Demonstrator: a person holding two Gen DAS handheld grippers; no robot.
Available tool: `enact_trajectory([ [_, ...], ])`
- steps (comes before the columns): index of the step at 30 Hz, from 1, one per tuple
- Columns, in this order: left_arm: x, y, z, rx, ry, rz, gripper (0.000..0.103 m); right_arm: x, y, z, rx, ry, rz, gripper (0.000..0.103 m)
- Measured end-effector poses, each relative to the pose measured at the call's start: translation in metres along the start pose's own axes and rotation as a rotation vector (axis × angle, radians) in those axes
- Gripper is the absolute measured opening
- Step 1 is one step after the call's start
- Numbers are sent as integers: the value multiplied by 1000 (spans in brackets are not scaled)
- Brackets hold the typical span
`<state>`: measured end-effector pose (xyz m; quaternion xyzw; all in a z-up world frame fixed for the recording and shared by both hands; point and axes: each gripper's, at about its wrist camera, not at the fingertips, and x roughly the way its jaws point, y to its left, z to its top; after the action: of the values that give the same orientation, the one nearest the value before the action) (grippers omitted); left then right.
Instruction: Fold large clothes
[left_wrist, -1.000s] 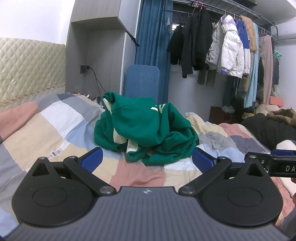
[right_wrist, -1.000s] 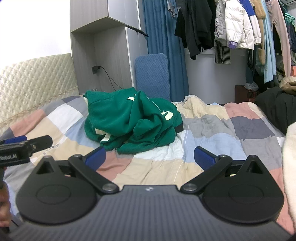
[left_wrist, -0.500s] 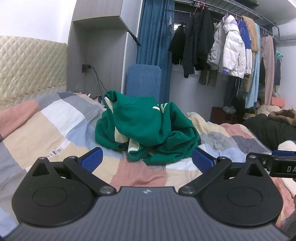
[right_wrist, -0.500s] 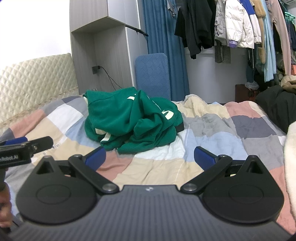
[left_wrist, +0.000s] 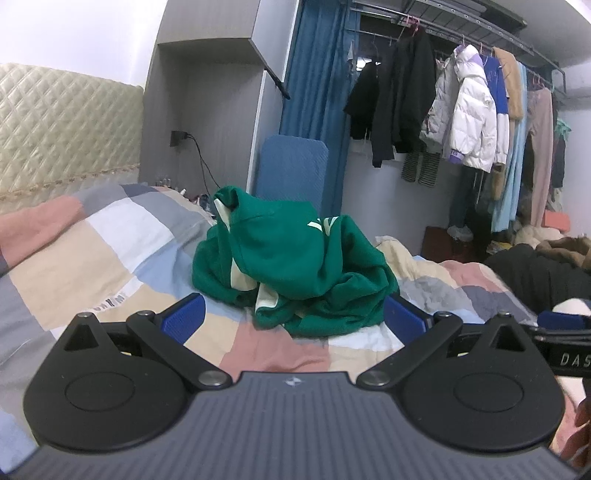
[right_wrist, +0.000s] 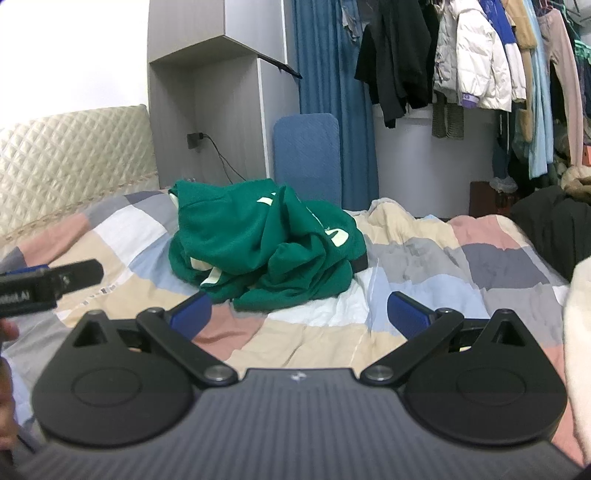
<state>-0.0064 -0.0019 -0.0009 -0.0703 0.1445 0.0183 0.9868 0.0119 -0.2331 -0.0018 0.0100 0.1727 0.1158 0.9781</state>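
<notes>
Green fleece, heaped up in the middle of the bed — that's my target, the green sweatshirt (left_wrist: 295, 266), lying crumpled on the patchwork quilt (left_wrist: 92, 258), ahead of both my tools and not touched by either. My left tool (left_wrist: 293, 314) has its blue pads spread wide, nothing between them; my right tool (right_wrist: 301, 310) is just as wide apart and just as empty, and it points at the same heap (right_wrist: 266, 251).

Reading the cloth now: thick, soft knit, floppy, no stiffness at all. I judge it fairly light for its bulk, but it will sag and drag once lifted, and the folds will slide over each other. Nothing fragile here, so a firm pinch is fine.

Where to bite? The pale lining (left_wrist: 242, 278) peeks out on the near left side, and a cream printed mark (left_wrist: 323, 223) sits on top, so the front is partly turned up. I can't tell which lump is sleeve and which is hem. My pick is a single-layer edge low on the near side, one tool at each end, so the pile can be shaken flat. Risk: pinching two layers together, or the quilt underneath along with it.
</notes>
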Motion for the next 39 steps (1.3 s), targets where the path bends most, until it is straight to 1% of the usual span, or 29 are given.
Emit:
enact_trajectory([
  [2, -2, -1, 1, -5, -2, -8, 103, -2, 0, 0, -1, -2, 10, 103],
  [6, -11, -7, 1, 18, -26, 14, 103, -4, -2, 1, 15, -4, 25, 103],
  [9, -14, -14, 2, 51, -19, 23, 103, -7, -5, 3, 34, -13, 32, 103],
  [15, -18, -24, 4, 76, -17, 52, 103, -10, -8, 3, 50, -20, 41, 103],
  [19, -23, -28, 9, 58, -17, 52, 103, -14, -9, 3, 53, -23, 58, 103],
  [22, -22, -29, 15, 32, 15, -3, 103, -15, -8, 3, 48, -24, 64, 103],
  [23, -22, -30, 18, 22, 17, -8, 103, -15, -9, 3, 47, -22, 66, 103],
  [26, -19, -32, 24, 4, 16, 6, 103, -15, -11, 4, 53, -18, 71, 103],
  [31, -8, -33, 30, -9, 40, -4, 103, -10, -13, 5, 47, -15, 58, 103],
  [36, 19, -24, 33, -25, 68, -4, 103, -2, -16, 7, 47, -5, 46, 103],
  [38, 33, -17, 36, -45, 85, -24, 103, 6, -18, 10, 52, 7, 31, 103],
  [39, 44, -12, 39, -60, 106, -45, 103, 10, -19, 13, 61, 12, 30, 103],
])
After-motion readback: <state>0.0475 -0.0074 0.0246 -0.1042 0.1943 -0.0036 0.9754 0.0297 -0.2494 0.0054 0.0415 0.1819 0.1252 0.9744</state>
